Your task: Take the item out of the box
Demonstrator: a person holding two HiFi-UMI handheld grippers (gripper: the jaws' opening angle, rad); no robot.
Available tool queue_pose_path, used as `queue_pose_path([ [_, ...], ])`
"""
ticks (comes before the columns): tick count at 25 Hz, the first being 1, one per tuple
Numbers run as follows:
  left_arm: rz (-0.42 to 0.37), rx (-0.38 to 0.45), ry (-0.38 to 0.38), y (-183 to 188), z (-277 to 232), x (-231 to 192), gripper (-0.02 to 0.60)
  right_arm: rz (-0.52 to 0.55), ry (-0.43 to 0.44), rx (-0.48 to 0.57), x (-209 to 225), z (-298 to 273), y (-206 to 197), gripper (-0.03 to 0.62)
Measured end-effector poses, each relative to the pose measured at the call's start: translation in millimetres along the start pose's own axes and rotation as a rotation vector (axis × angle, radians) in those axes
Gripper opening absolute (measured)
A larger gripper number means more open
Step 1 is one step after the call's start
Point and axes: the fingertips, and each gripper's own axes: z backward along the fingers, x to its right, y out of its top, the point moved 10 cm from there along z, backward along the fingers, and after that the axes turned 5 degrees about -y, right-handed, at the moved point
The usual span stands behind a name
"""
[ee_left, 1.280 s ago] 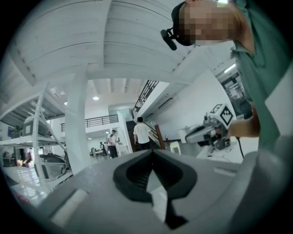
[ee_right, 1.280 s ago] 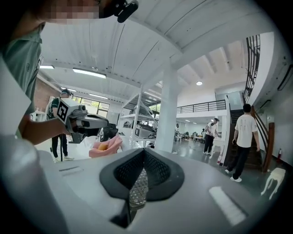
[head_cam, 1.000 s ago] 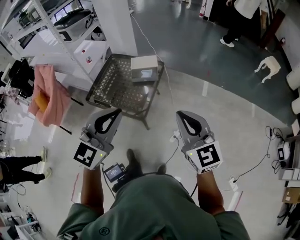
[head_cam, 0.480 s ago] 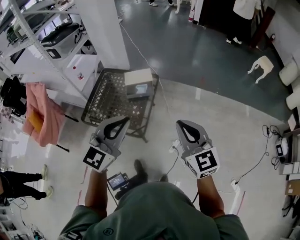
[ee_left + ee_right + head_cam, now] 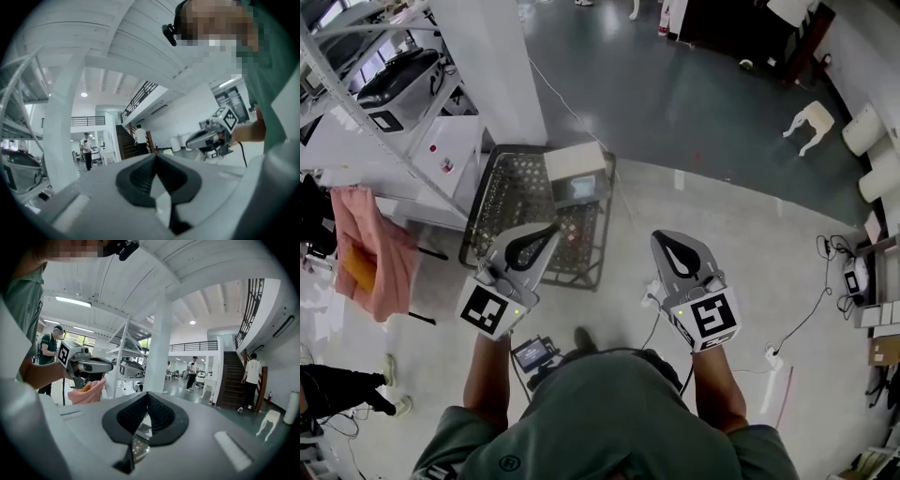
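Note:
A pale cardboard box (image 5: pixel 576 172) with a bluish panel on its side stands at the far right end of a black mesh table (image 5: pixel 508 208); its contents are not visible. My left gripper (image 5: pixel 549 230) is shut and empty, held above the table's near edge and short of the box. In the left gripper view the left gripper (image 5: pixel 155 157) shows its jaws pressed together. My right gripper (image 5: pixel 667 239) is also shut and empty, over bare floor to the right of the table. Its own view shows the right gripper (image 5: pixel 147 395) with jaws meeting.
A white pillar (image 5: pixel 492 66) and metal shelving (image 5: pixel 389 89) stand behind and left of the table. A pink cloth (image 5: pixel 358 255) hangs at the left. Cables and a power strip (image 5: pixel 772 371) lie on the floor at the right. A white stool (image 5: pixel 806 122) is far right.
The table and box have come closer and lower in the head view. The left gripper now overlaps the table's near edge. Both grippers stay shut.

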Motion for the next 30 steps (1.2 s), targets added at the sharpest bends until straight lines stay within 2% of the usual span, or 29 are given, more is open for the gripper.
queue_pose_path([
  [7,0.011,0.033,-0.018,-13,14,-46,0.002,0.030,-0.027,-0.019,-20,-38,17,0.006],
  [14,0.030,0.022,0.019,-28,8,-67,0.002,0.033,0.008,-0.019,-4,-75,14,0.006],
  [20,0.046,-0.026,0.093,-43,-18,-92,0.002,0.017,0.082,-0.004,32,-122,1,0.006],
  [30,0.070,-0.132,0.158,-66,-128,-137,0.002,-0.016,0.204,0.001,143,-203,-25,0.006],
])
